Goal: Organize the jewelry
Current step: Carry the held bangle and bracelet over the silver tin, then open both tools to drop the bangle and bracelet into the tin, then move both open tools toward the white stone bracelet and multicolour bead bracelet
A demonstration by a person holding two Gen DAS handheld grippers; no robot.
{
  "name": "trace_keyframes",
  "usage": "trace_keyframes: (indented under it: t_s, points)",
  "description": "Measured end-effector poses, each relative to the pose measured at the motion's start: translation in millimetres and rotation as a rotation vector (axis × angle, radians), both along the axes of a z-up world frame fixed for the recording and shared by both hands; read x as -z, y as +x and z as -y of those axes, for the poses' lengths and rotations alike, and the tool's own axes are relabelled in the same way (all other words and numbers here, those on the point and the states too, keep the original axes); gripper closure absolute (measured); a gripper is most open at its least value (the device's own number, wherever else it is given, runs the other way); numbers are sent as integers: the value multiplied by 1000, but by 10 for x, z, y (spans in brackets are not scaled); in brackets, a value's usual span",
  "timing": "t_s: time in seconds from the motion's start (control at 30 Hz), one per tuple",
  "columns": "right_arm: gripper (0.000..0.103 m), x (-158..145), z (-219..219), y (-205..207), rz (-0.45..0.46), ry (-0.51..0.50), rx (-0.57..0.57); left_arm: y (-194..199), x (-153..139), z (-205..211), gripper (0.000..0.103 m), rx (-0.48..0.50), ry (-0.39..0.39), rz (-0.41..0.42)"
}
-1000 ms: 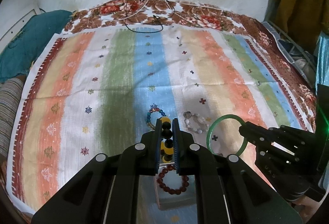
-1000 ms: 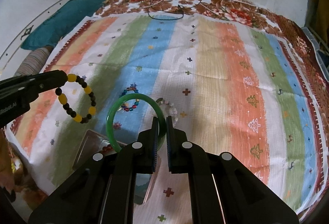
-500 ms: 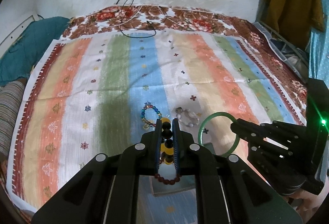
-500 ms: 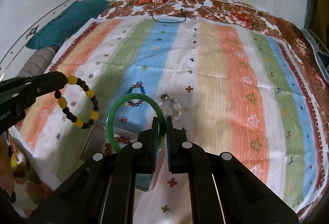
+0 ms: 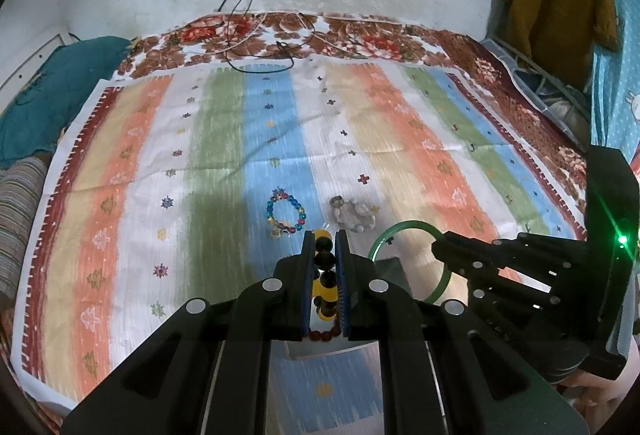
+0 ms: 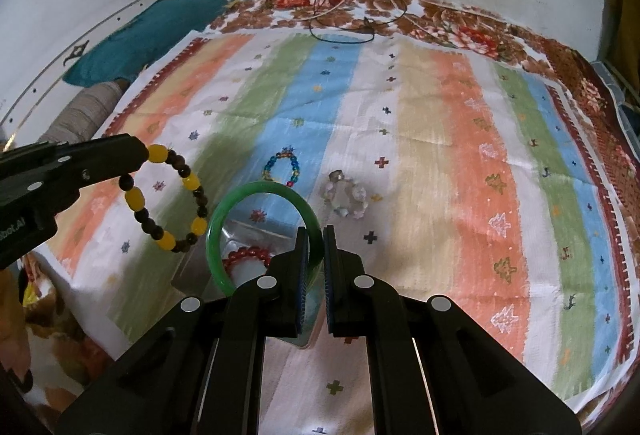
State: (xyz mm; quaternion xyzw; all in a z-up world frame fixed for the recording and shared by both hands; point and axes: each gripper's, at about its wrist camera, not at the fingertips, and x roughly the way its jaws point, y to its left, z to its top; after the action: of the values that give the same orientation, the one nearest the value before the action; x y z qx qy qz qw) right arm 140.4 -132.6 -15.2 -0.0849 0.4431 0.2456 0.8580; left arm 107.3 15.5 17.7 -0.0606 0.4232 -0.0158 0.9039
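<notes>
Risen since a second ago, both grippers: striped cloth (image 5: pixel 224 139) farther below, clear box (image 6: pixel 256 231) drifted nearer under them. Seen whole only from the right wrist: red bead bracelet (image 6: pixel 244 255) inside that box. Clamped in right gripper (image 6: pixel 315 235), green bangle (image 6: pixel 260 191), upright above the box. Pinched edge-on in left gripper (image 5: pixel 325 241), yellow-and-black bead bracelet (image 6: pixel 168 203), dangling left of the bangle. Lying on cloth beyond: multicolour bracelet (image 5: pixel 285 211), pale bracelet (image 5: pixel 354 213).
</notes>
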Motion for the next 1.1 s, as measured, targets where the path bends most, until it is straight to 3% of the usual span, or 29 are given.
trace_keyframes:
  t_s: [0.17, 0.23, 0.27, 0.3, 0.57, 0.8, 1.1]
  points:
    - [94, 28, -24, -35, -26, 7, -25, -40, 42, 22, 93, -4, -1, -23]
    - [82, 70, -24, -7, -59, 8, -24, -25, 65, -6, 91, -25, 5, -38]
    - [62, 77, -8, 9, -59, 6, -9, -13, 75, -33, 87, -37, 7, -45]
    - [55, 74, 8, 19, -54, 7, 3, -3, 78, -55, 84, -47, 6, -47]
    - [55, 131, 132, 188, -81, 3, 62, 134, 160, -265, 59, -107, -9, -82]
    - [43, 207, 147, 327, -103, -14, 79, 299, 255, -399, 40, -142, -23, -117]
    - [32, 274, 82, 469, -107, -41, 79, 539, 451, -519, 35, -166, 13, -166]
